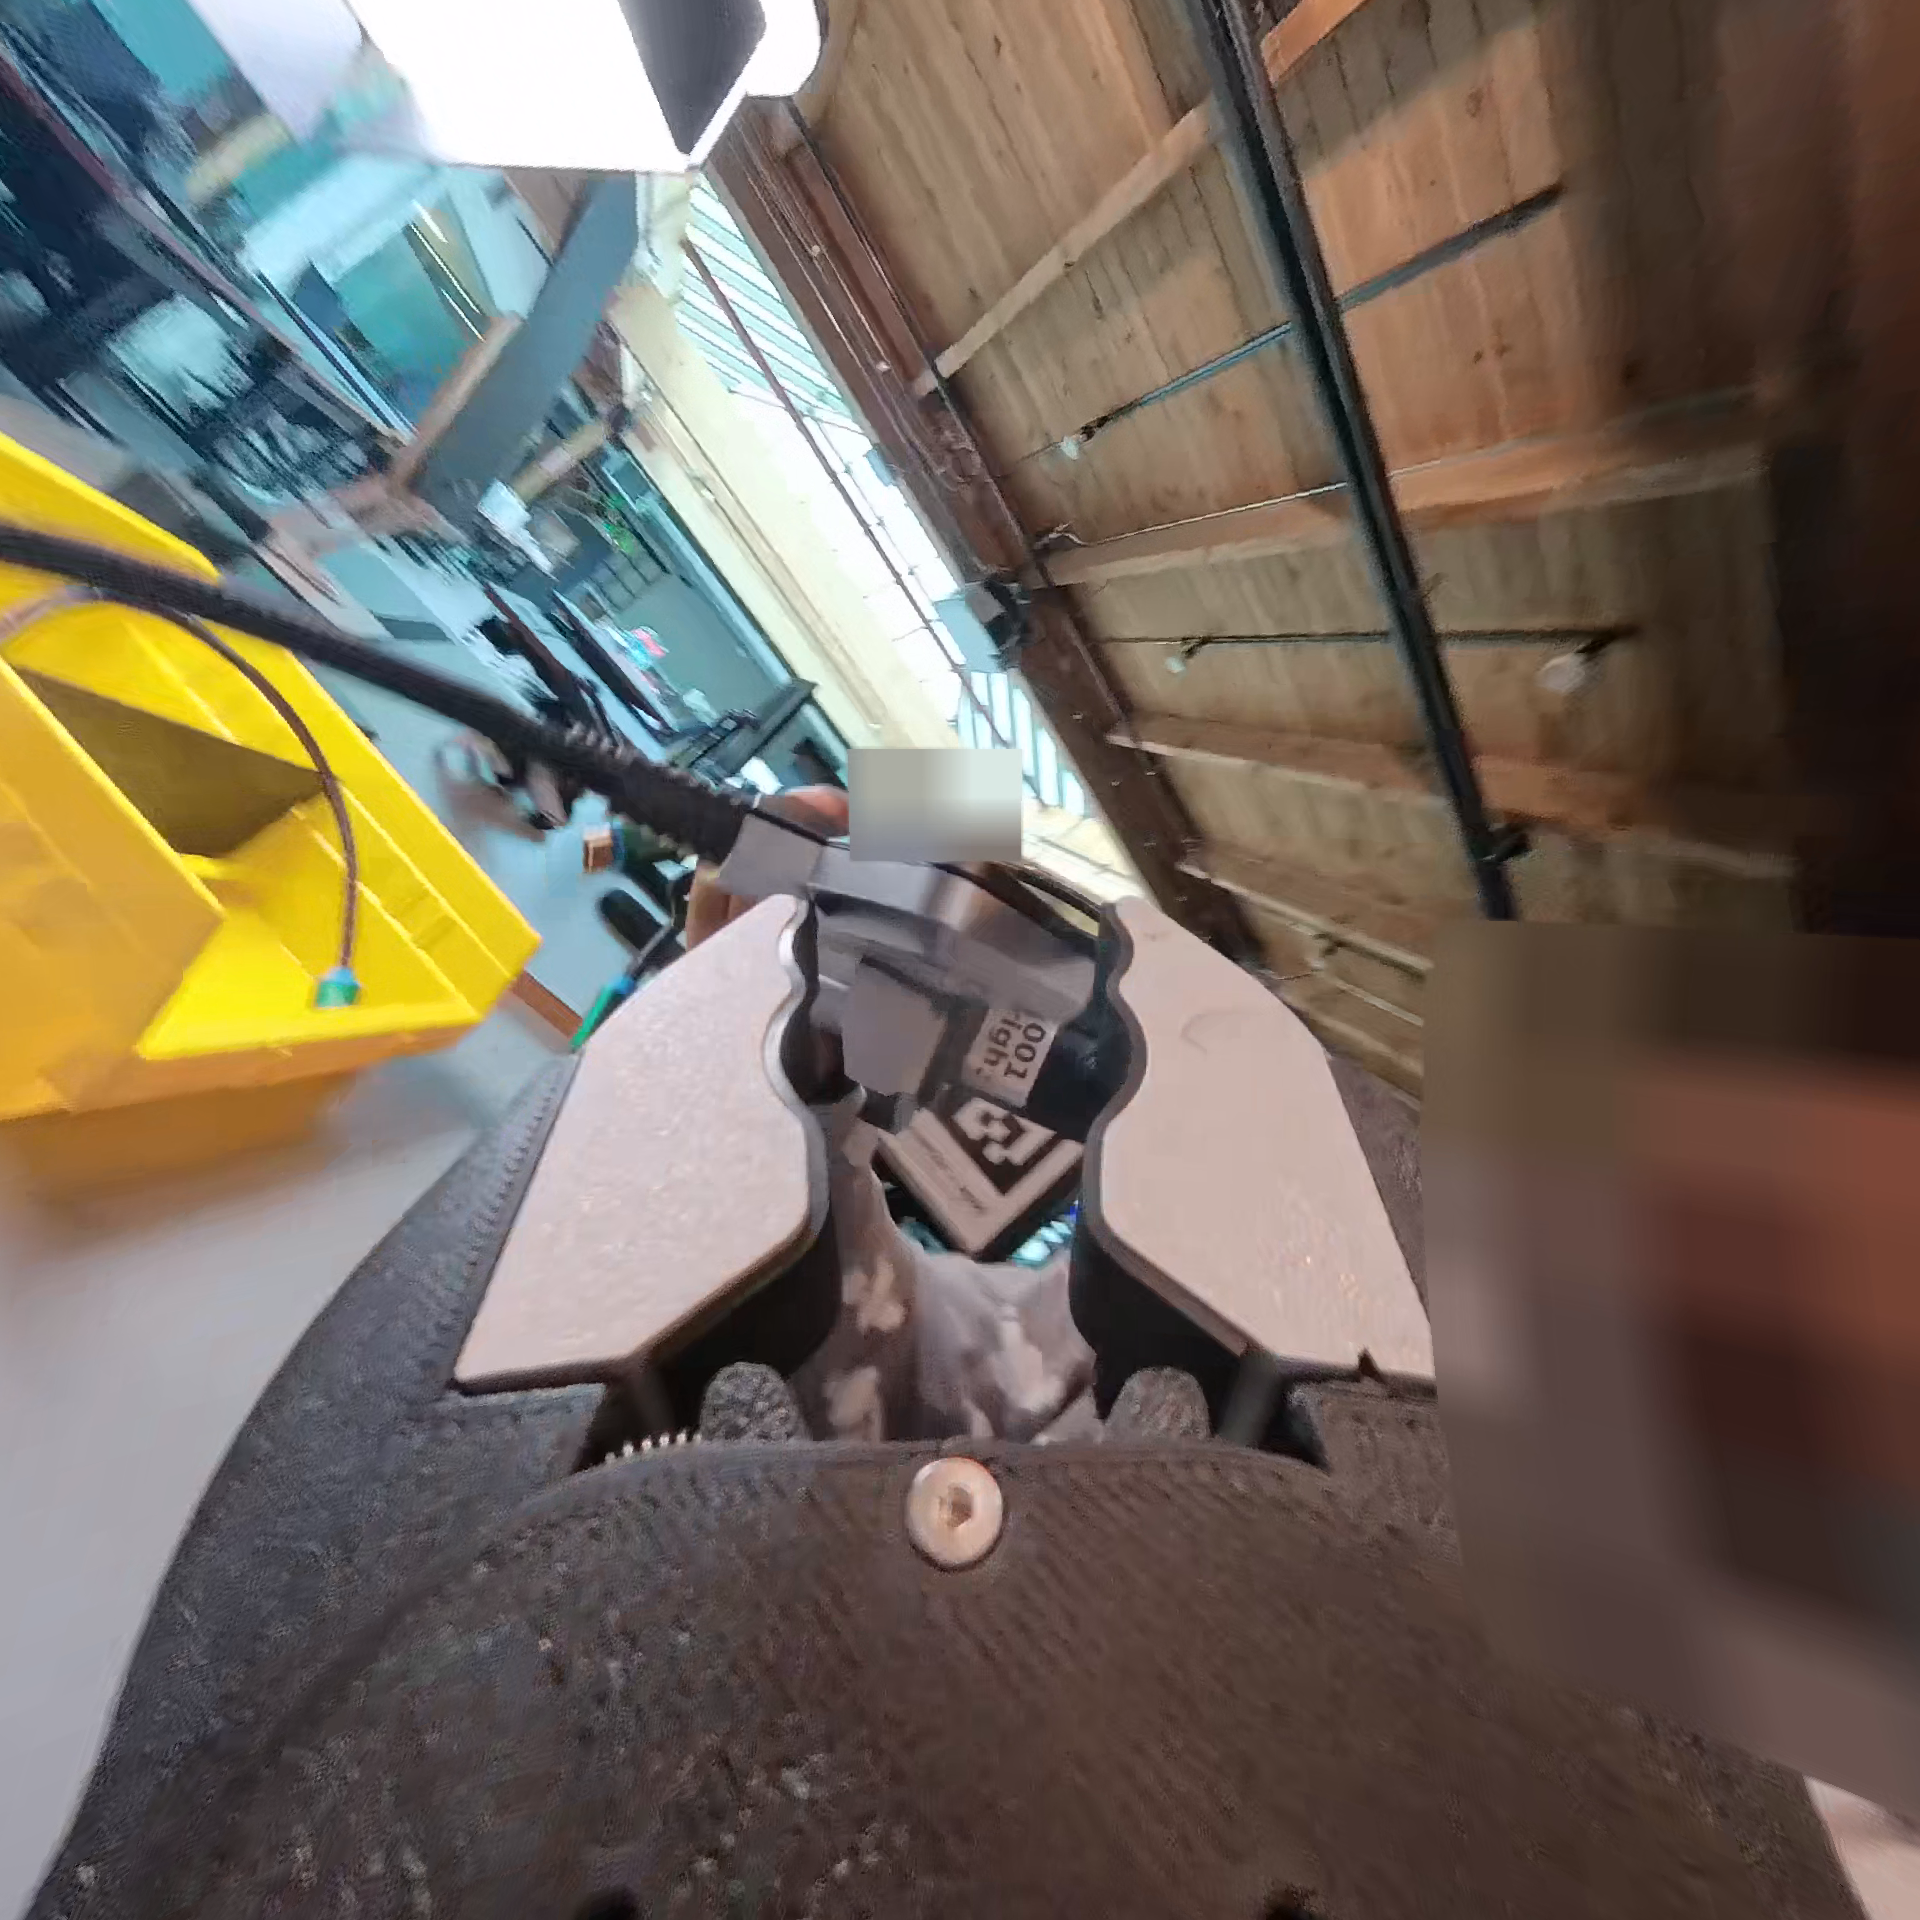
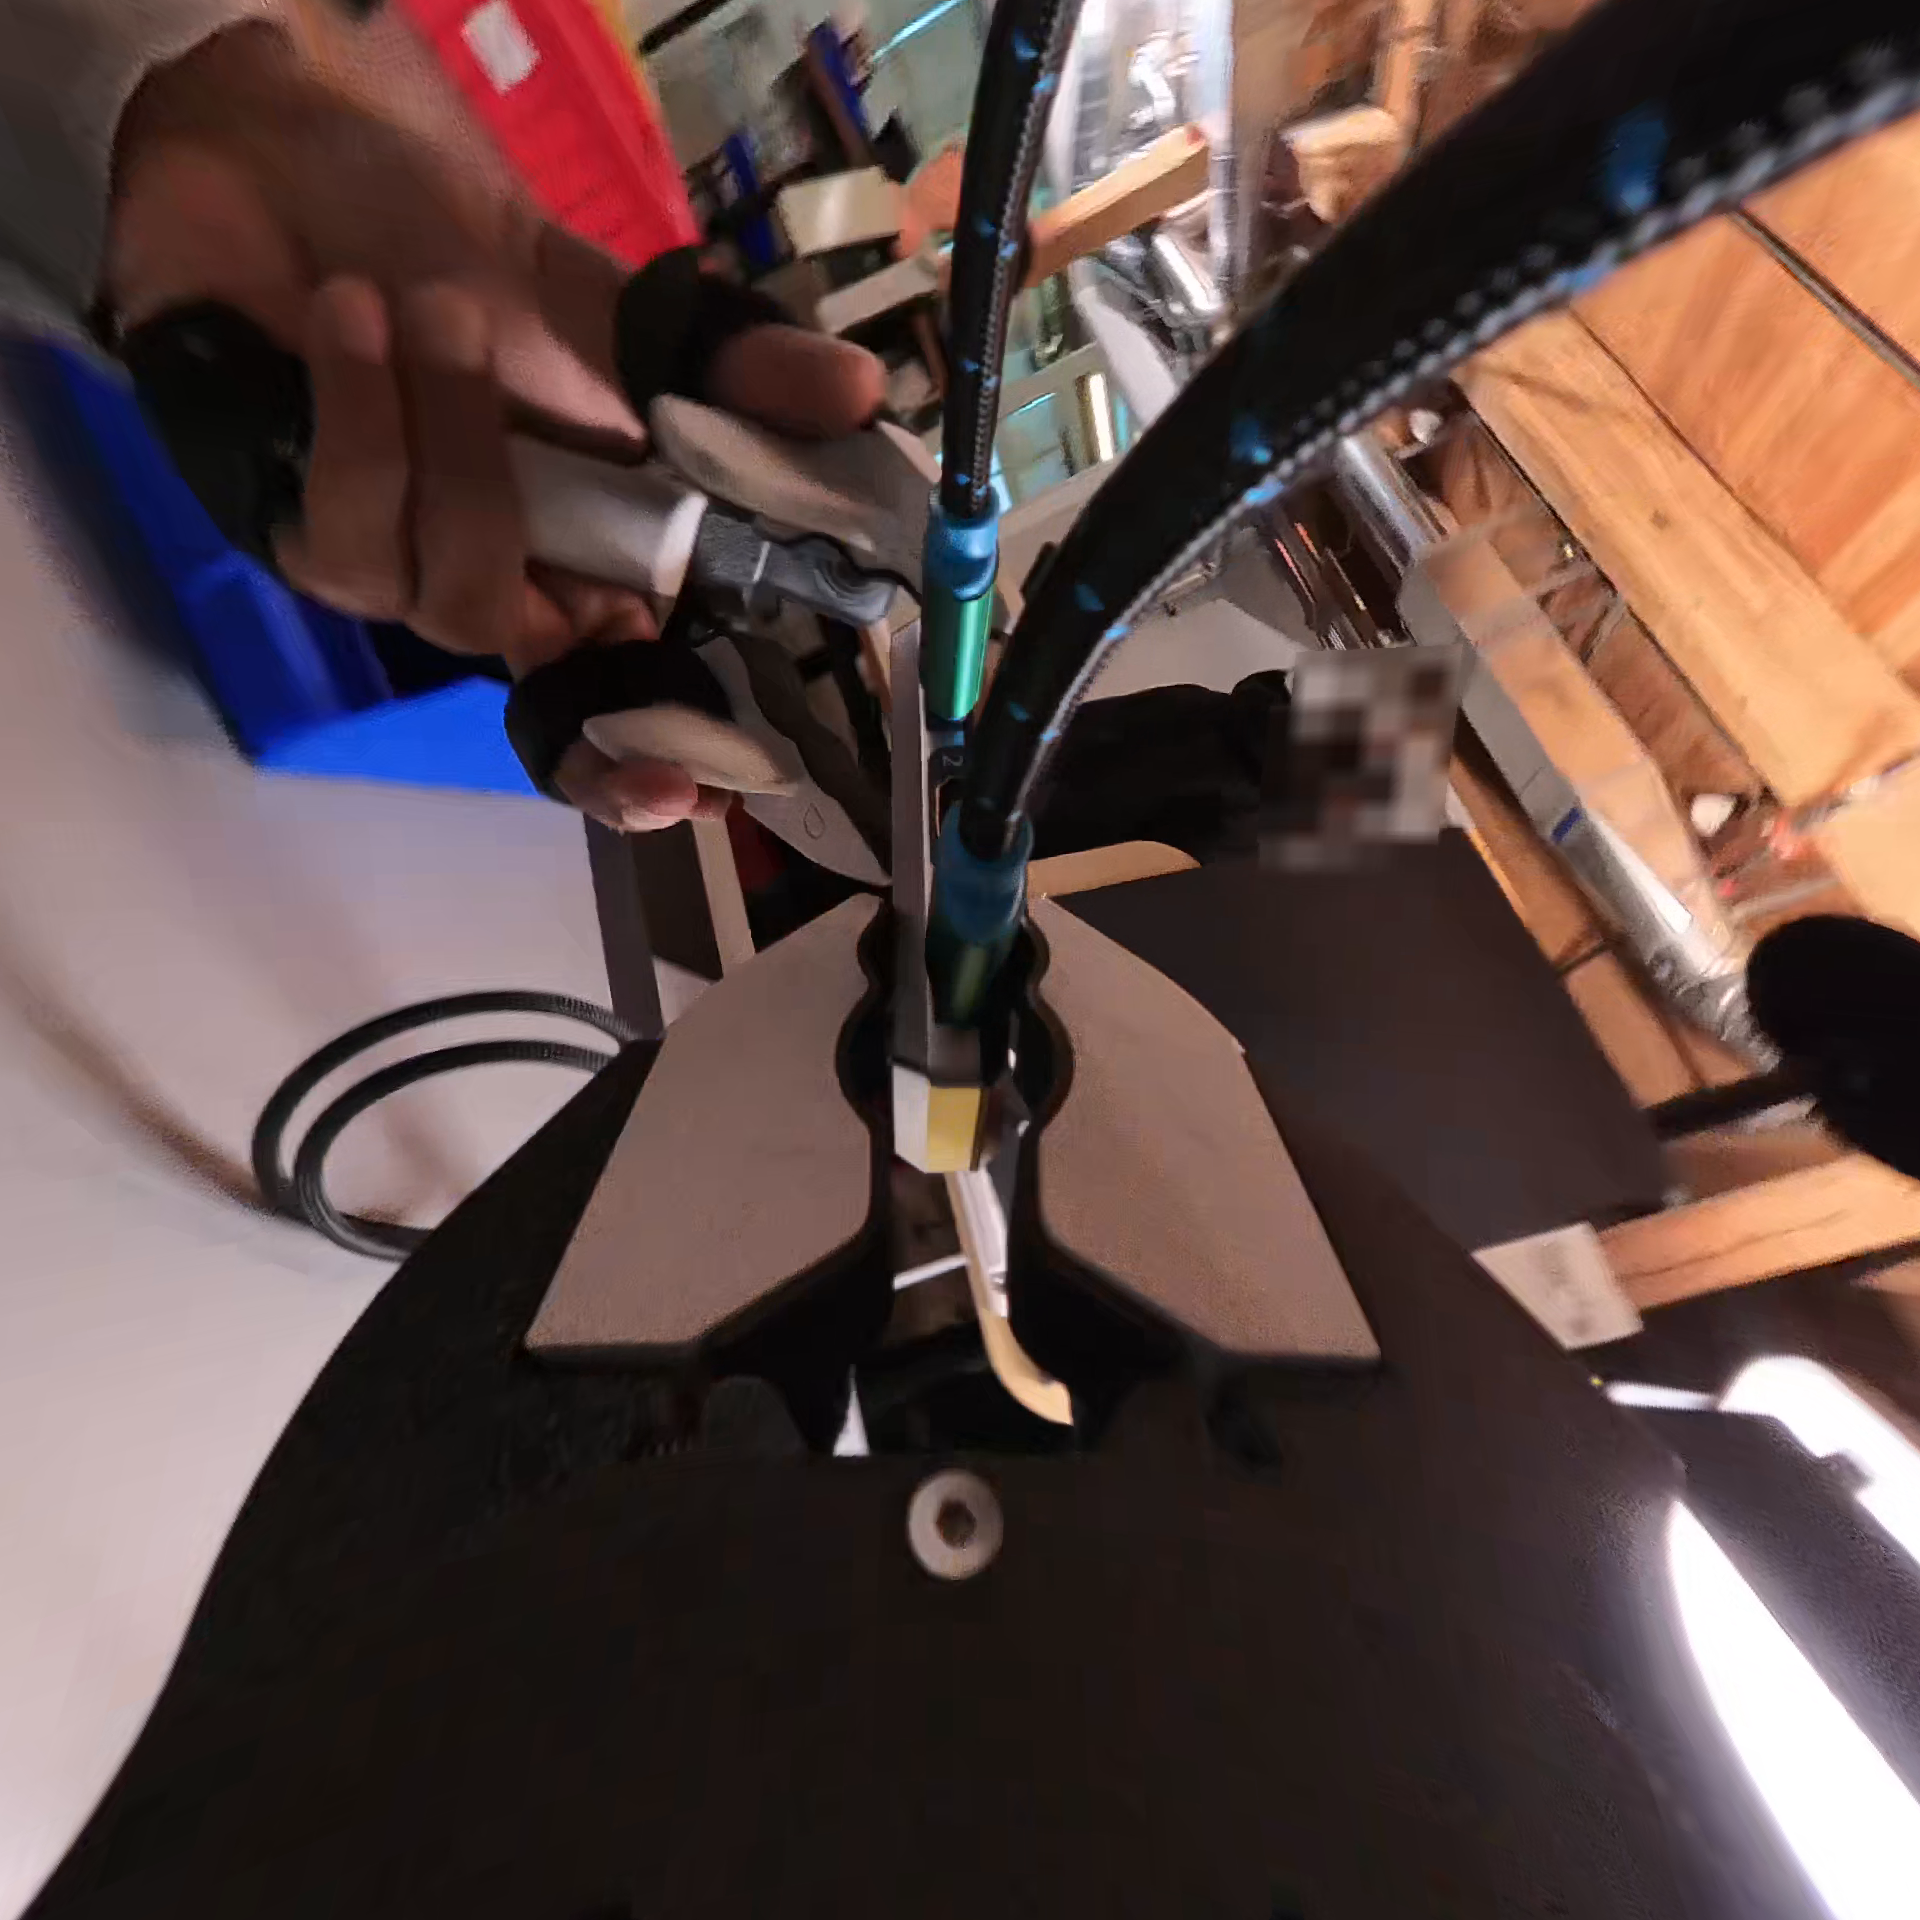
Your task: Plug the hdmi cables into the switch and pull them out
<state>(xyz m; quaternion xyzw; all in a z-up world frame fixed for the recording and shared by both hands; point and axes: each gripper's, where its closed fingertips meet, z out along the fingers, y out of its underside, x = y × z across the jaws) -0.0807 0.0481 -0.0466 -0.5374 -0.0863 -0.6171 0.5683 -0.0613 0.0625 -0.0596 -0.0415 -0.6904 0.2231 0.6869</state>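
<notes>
In the right wrist view my right gripper [image 2: 961, 935] is shut on a green HDMI plug [image 2: 961, 961]. Its blue-black braided cable [image 2: 1195, 499] runs up, and its gold tip points at the camera. The thin grey switch [image 2: 909, 831] stands edge-on against that plug, between the pads. A second green plug [image 2: 956, 634] sits farther up the switch. My left gripper [image 2: 821, 665], held by a gloved hand, straddles a grey plug [image 2: 769, 571], jaws apart. In the left wrist view the left gripper [image 1: 956, 925] is open, with the grey plug [image 1: 774, 857] and its black braided cable [image 1: 312, 634] crossing just past the fingertips.
A yellow bin [image 1: 208, 914] with a thin wire stands on the white table at the left. A blue bin [image 2: 343, 686] is at the table's far side, and a black cable coil [image 2: 416, 1091] lies on the white tabletop. Wooden boards rise to the right.
</notes>
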